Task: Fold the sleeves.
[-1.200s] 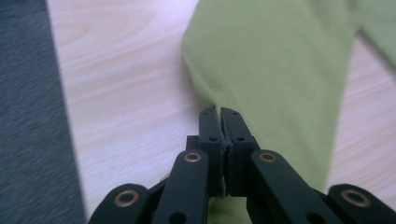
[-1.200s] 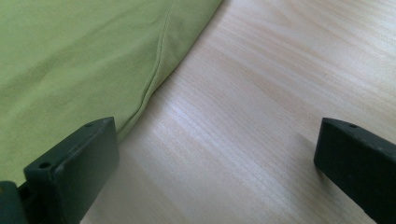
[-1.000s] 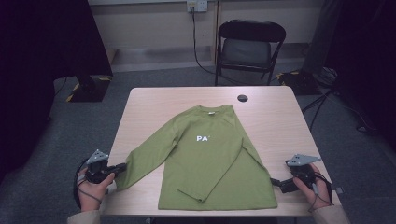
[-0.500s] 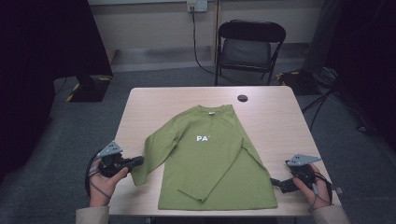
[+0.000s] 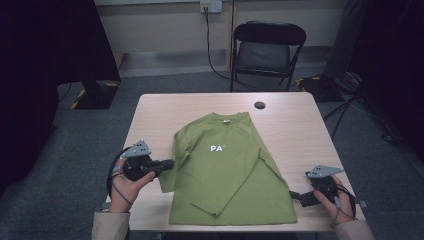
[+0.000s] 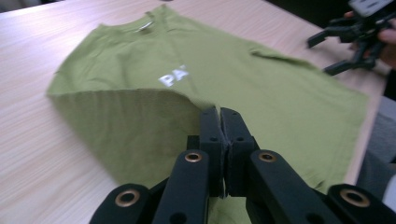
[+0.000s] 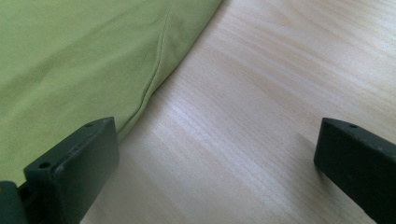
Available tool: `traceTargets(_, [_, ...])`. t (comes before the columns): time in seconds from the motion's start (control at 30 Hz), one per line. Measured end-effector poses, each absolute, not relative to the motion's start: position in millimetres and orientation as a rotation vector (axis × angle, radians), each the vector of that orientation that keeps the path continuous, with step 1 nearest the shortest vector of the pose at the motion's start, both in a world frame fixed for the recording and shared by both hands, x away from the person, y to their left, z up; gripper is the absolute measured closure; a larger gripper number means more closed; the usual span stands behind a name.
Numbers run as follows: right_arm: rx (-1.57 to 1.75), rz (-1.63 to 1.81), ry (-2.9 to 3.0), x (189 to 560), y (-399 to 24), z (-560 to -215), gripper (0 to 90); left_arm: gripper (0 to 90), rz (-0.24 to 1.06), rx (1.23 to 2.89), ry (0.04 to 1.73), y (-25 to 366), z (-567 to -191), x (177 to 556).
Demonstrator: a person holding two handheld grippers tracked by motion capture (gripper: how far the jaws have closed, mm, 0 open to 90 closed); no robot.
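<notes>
The left sleeve's end is hard to see: it sits pinched between the jaws of the left gripper (image 5: 167, 164), and the jaws cover it. The sleeve is folded in over the shirt (image 5: 230, 170), so in the left gripper view you see its underside, and the fold hides part of the shirt below it. The white letters (image 6: 173, 77) are partly cut off by that fold there. The shirt's bottom edge near the person is blurry in the high view.

The green shirt lies flat on the table (image 5: 295, 125), about in the middle and toward the person's side. Its long way runs from the person to the far side. The neck points away, toward the chair (image 5: 267, 50), and the bottom edge is close to the near table edge. The right sleeve lies folded slantwise across the front.

The left gripper is clenched on the sleeve cloth, at the shirt's left side, a little above the table.

The right gripper (image 5: 302, 196) rests on the table just beside the shirt's bottom right corner. Its jaws stand wide apart with bare wood between them, holding nothing.

A small black dot (image 5: 259, 105) sits on the table past the neck.
</notes>
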State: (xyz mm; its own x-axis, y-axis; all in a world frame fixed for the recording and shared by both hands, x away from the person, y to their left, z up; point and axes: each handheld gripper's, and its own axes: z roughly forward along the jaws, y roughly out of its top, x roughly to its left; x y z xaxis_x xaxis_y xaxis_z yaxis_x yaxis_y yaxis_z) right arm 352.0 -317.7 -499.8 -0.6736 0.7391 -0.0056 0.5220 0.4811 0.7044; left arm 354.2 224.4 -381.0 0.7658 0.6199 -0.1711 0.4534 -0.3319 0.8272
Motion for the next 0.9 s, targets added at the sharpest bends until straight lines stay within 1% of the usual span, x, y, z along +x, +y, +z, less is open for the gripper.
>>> traceTargets(0.03, [1.067, 0.995, 2.423, 352.0, -317.7, -499.8, 0.0, 88.8, 0.215, 1.985, 0.809, 224.4, -381.0, 354.2])
traceTargets(0.53, [1.067, 0.995, 2.423, 352.0, -317.7, -499.8, 0.0, 88.8, 0.138, 2.065, 0.664, 158.7, -368.1, 361.6])
traceTargets(0.67, [1.066, 0.995, 2.423, 352.0, -317.7, -499.8, 0.0, 88.8, 0.102, 2.072, 0.658, 148.5, -367.6, 364.3])
traceTargets(0.9, [1.066, 0.995, 2.423, 352.0, -317.7, -499.9, 0.0, 88.8, 0.088, 2.105, 0.601, 131.5, -367.7, 363.3])
